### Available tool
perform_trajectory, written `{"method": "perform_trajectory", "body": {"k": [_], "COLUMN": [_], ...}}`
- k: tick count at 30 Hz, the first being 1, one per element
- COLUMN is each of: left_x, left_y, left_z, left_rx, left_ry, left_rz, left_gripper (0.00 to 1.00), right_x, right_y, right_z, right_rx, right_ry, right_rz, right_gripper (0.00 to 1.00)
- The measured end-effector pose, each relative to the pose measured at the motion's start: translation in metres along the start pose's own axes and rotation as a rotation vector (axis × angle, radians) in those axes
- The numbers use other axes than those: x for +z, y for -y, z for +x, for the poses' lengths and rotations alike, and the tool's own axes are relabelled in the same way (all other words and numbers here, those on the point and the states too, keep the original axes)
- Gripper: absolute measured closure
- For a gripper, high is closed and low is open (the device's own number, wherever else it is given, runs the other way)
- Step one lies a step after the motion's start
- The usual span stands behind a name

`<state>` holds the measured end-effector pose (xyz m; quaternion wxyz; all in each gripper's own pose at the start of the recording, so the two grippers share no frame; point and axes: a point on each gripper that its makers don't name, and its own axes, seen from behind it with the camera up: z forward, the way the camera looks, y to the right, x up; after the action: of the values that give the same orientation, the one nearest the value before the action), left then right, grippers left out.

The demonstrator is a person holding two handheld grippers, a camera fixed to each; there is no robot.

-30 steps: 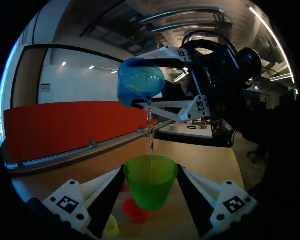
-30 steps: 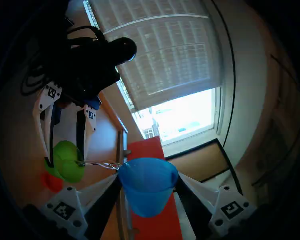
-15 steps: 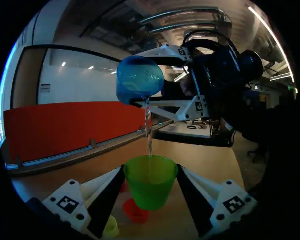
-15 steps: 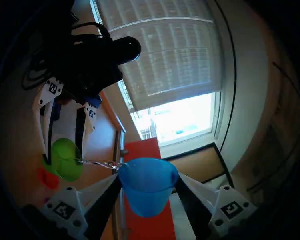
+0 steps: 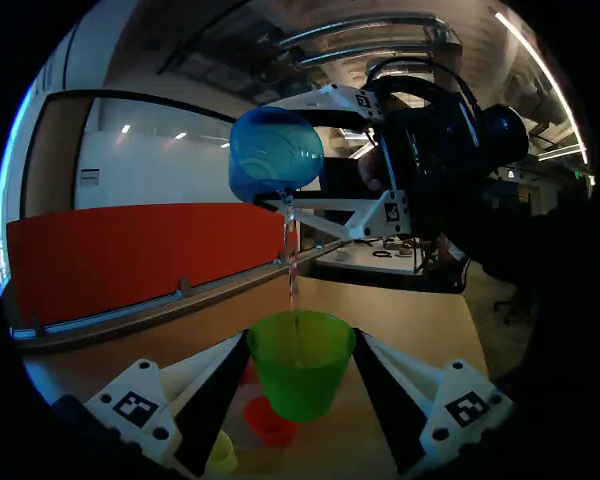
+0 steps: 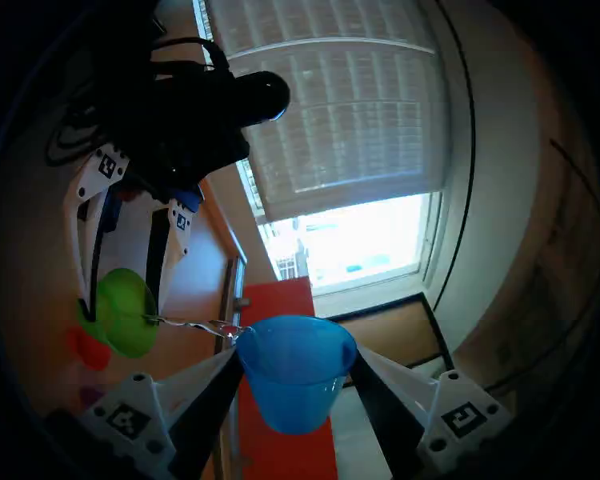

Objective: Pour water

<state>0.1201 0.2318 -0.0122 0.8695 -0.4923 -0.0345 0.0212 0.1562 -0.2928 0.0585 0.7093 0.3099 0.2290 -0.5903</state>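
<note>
No text legible, it seems.

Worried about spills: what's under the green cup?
Below the green cup, a small orange cup and a yellowish one sit on the wooden table. The green cup covers whatever lies straight behind it.

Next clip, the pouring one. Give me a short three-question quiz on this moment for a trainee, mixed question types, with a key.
1. True or false: the blue cup, held by the right gripper, is tipped so that a thin stream of water falls into the green cup.
2. Which of these stands on the table under the green cup? A) a small red cup B) a kettle C) a spoon
3. Fill in: the jaws of the left gripper are shut on the ____ cup.

Key: 1 true; 2 A; 3 green.
</note>
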Motion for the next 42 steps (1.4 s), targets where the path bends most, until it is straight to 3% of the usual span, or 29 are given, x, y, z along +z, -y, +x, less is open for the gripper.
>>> {"method": "perform_trajectory", "body": {"k": [42], "left_x": [-0.002], "left_y": [0.003], "left_z": [0.003], "left_rx": [-0.004], "left_ry": [-0.01], "left_rz": [0.01], "left_gripper": [0.11], "right_x": [0.001], "right_y": [-0.015], "right_z": [0.003], "right_rx": [-0.175], "right_ry": [0.016], "right_rz": [-0.026], "right_gripper": [0.1]}}
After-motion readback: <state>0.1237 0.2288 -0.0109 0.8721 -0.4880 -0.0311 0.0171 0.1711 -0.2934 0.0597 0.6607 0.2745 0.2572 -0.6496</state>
